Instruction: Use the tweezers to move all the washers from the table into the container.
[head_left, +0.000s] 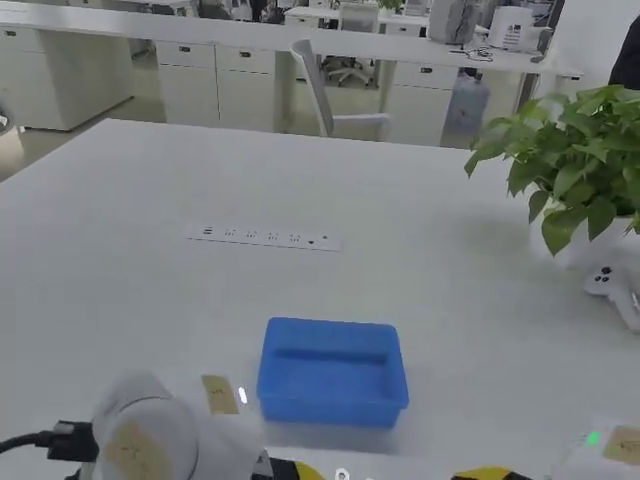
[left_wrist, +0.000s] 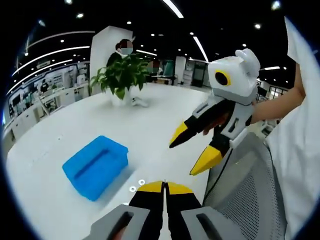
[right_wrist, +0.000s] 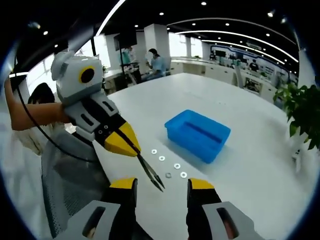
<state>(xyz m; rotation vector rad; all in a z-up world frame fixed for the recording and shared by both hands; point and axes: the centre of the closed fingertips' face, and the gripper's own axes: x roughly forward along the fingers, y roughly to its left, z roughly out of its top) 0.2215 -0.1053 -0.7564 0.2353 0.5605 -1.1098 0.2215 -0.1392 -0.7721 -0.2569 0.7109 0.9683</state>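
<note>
Right gripper view: the left gripper (right_wrist: 131, 142) has its yellow jaws clamped on thin dark metal tweezers (right_wrist: 150, 172), tips down by five small silver washers (right_wrist: 162, 158). They sit on the white table (right_wrist: 250, 165), just near of the blue plastic container (right_wrist: 197, 134). The right gripper (right_wrist: 162, 183) gapes wide, nothing in it.

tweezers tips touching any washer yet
Apart. The right gripper view shows bare table between the tweezers tips and the nearest washer.
</note>
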